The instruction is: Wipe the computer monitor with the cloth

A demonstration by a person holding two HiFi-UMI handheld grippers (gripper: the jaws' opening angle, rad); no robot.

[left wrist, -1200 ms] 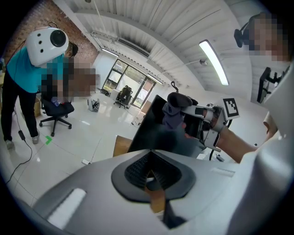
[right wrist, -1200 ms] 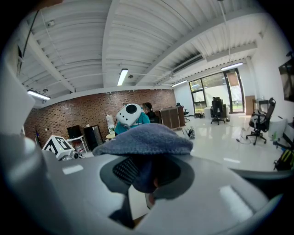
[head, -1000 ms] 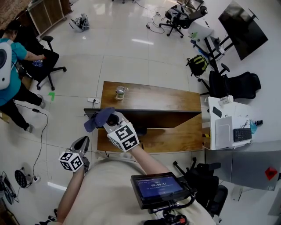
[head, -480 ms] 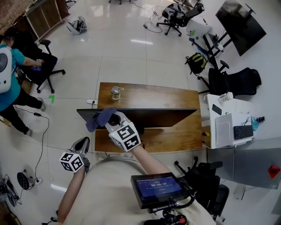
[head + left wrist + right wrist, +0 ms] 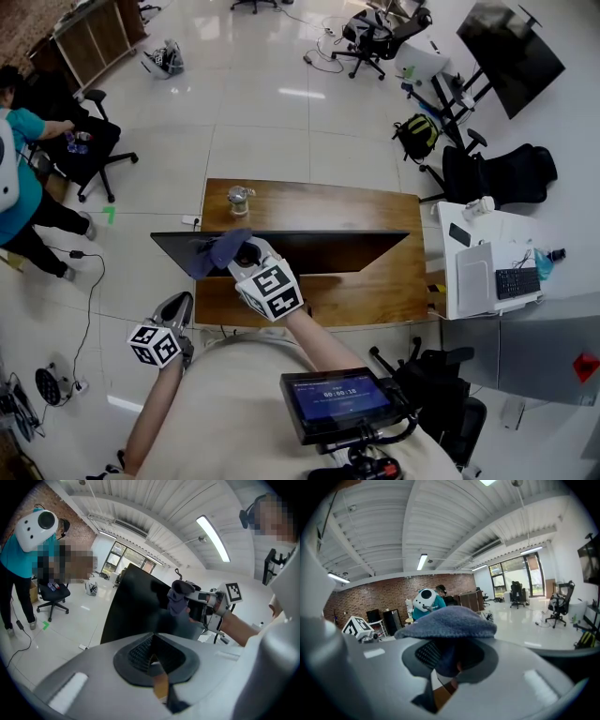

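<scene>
Right claw [image 5: 236, 251] clamped on the blue cloth [image 5: 216, 250]. In the right gripper view the cloth bunches between the jaws and flops over the top of them. Cloth is pressed against the upper left part of the monitor [image 5: 328, 249], at its top edge. Monitor is black with a dark screen and stands upright across the wooden counter [image 5: 347, 208]; from the head view it shows as a long dark strip. Marker cube of the right claw sits just in front of the monitor, forearm running back to the person.

Left claw [image 5: 175, 307] jaws together, nothing between them. It is held low at the person's left side, off the near left corner of the counter, well apart from the monitor. Its camera looks up at the left side of the screen, with the cloth and right claw against it.

Small glass jar [image 5: 238, 198] on the far left of the counter, behind the monitor. Person in a teal shirt [image 5: 21, 178] stands at the left edge by a black office chair [image 5: 89, 141]. Small display [image 5: 337, 400] mounted at the wearer's chest.
</scene>
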